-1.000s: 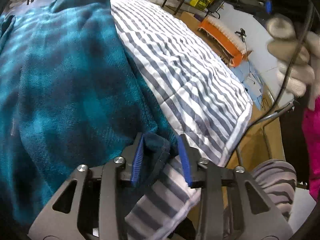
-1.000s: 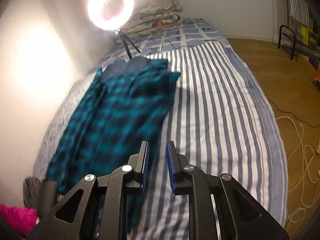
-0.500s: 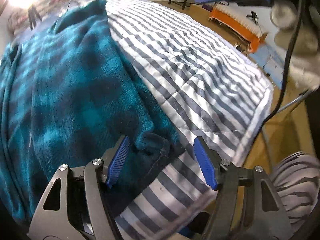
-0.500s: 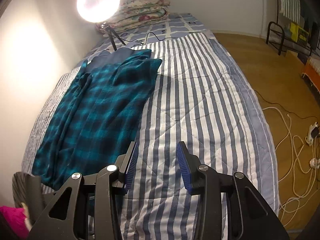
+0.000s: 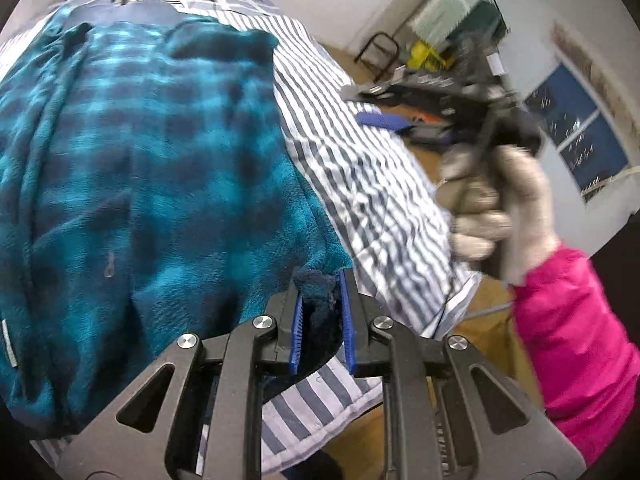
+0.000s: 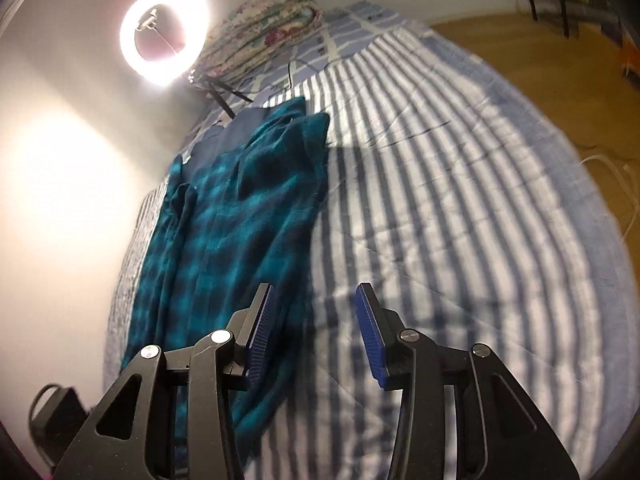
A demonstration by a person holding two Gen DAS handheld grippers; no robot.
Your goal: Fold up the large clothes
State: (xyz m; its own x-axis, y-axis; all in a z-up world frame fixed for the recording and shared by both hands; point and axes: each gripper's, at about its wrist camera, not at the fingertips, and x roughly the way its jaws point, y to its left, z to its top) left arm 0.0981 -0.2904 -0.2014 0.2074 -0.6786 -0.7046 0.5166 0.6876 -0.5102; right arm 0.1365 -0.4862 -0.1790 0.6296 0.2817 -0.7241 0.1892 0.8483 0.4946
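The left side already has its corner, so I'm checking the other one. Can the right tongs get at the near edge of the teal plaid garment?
Probably yes. The right tongs are open, with nothing between them, and the teal plaid garment lies uncovered on the striped quilt just below their left finger.

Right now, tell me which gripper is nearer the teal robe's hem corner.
Left. The left gripper is shut on the hem corner of the teal robe. The right gripper hangs open above the striped quilt, beside the robe's edge, holding nothing.
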